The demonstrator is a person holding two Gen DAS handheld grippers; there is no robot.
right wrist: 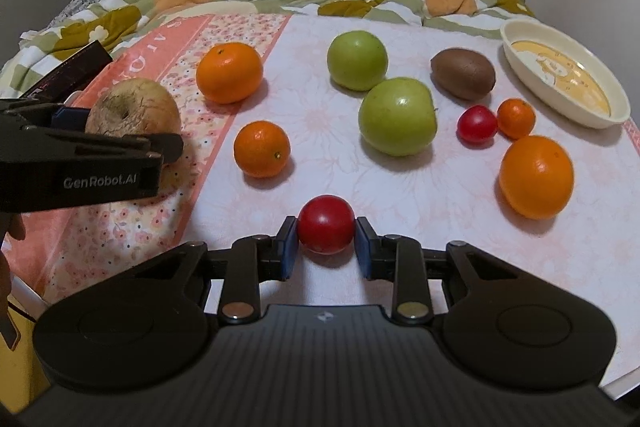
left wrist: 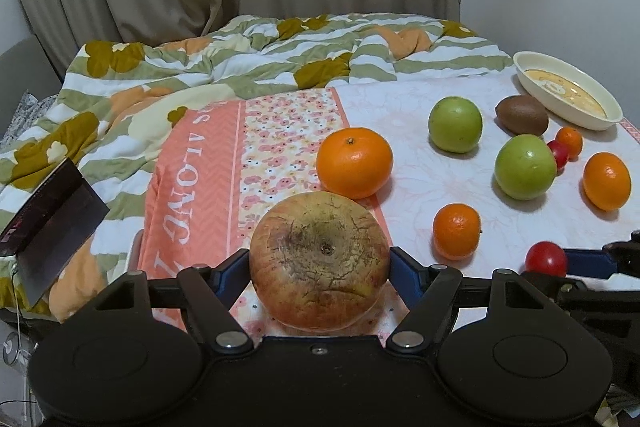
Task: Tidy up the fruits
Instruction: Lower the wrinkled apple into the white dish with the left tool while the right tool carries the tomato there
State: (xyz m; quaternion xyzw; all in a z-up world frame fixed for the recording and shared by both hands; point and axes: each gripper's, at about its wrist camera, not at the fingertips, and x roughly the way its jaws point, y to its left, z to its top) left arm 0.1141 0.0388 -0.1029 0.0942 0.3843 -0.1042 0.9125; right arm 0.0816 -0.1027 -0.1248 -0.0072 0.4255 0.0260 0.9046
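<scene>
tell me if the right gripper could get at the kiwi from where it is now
Probably not yet: the right gripper is shut on a red tomato, and a green apple sits roughly between it and the kiwi.

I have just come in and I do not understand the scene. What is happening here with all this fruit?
A person is sorting fruit on a bed with two hand-held grippers. The left gripper is closed on a large brownish apple; the right gripper is closed on a small red fruit. Both fruits are down at the cloth. The cream dish holds no fruit yet.
</scene>
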